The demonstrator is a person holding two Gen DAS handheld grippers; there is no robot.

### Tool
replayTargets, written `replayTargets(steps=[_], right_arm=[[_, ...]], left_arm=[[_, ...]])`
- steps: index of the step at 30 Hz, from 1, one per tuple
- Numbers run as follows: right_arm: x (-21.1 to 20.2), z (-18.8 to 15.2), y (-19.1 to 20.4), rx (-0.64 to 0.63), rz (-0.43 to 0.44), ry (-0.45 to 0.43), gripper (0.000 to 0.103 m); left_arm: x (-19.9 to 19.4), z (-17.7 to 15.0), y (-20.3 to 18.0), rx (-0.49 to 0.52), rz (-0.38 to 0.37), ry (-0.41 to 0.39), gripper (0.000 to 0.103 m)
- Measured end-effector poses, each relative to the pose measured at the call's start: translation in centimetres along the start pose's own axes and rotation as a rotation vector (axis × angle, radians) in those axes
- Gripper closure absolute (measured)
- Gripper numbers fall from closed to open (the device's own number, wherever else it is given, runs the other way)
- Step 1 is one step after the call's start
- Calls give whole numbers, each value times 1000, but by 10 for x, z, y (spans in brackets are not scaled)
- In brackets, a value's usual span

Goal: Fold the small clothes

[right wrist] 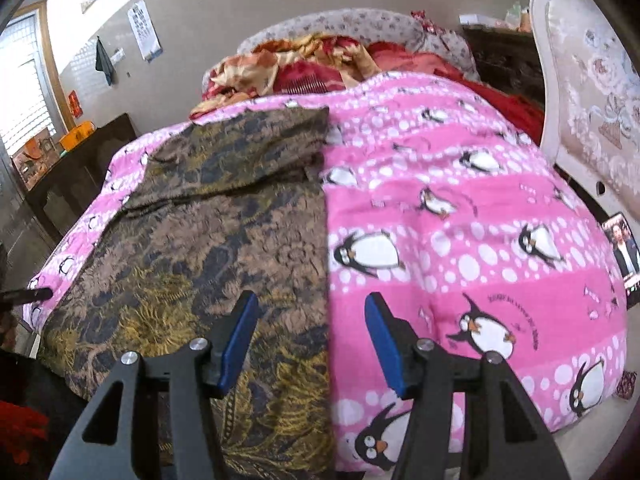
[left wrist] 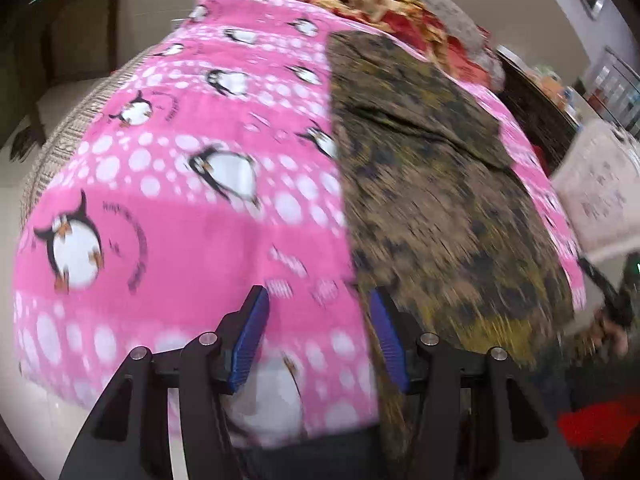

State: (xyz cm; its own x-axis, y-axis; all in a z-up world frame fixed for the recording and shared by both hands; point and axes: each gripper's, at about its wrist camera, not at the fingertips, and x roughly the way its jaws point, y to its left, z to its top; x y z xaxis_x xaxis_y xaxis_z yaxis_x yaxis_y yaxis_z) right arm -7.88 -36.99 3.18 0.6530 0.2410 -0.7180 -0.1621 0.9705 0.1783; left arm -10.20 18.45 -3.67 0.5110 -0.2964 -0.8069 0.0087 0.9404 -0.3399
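Note:
A brown garment with dark and yellow pattern (left wrist: 432, 184) lies spread flat on a pink penguin blanket (left wrist: 180, 184) on a bed. It also shows in the right wrist view (right wrist: 224, 232), folded lengthwise with a straight edge down the middle. My left gripper (left wrist: 318, 308) is open and empty, hovering above the garment's near left edge. My right gripper (right wrist: 310, 312) is open and empty, above the garment's near right edge, over the blanket (right wrist: 460, 216).
A red and gold quilt (right wrist: 304, 64) is bunched at the head of the bed. A dark cabinet (right wrist: 80, 168) stands at the left. A white padded headboard (right wrist: 588, 92) and a phone (right wrist: 622, 256) are at the right.

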Motion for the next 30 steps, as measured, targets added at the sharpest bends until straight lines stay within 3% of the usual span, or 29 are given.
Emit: replayTargets(steps=[5, 10, 15, 19, 24, 27, 30], right_arm=[[4, 1, 17, -31, 36, -9, 45], [6, -5, 30, -82, 49, 3, 45], [3, -14, 32, -69, 37, 8, 45], [-5, -17, 29, -66, 21, -2, 45], [-19, -19, 23, -59, 5, -21, 45], [-21, -23, 15, -44, 2, -13, 45], [-20, -29, 2, -17, 1, 14, 45]], left_arm=[[-7, -30, -19, 65, -93, 26, 70], [0, -35, -32, 98, -166, 52, 70], [20, -20, -21, 41, -278, 61, 70], [22, -19, -24, 41, -313, 72, 70], [16, -26, -23, -4, -454, 122, 70], [23, -22, -22, -7, -423, 113, 78], [29, -17, -25, -3, -400, 113, 79]])
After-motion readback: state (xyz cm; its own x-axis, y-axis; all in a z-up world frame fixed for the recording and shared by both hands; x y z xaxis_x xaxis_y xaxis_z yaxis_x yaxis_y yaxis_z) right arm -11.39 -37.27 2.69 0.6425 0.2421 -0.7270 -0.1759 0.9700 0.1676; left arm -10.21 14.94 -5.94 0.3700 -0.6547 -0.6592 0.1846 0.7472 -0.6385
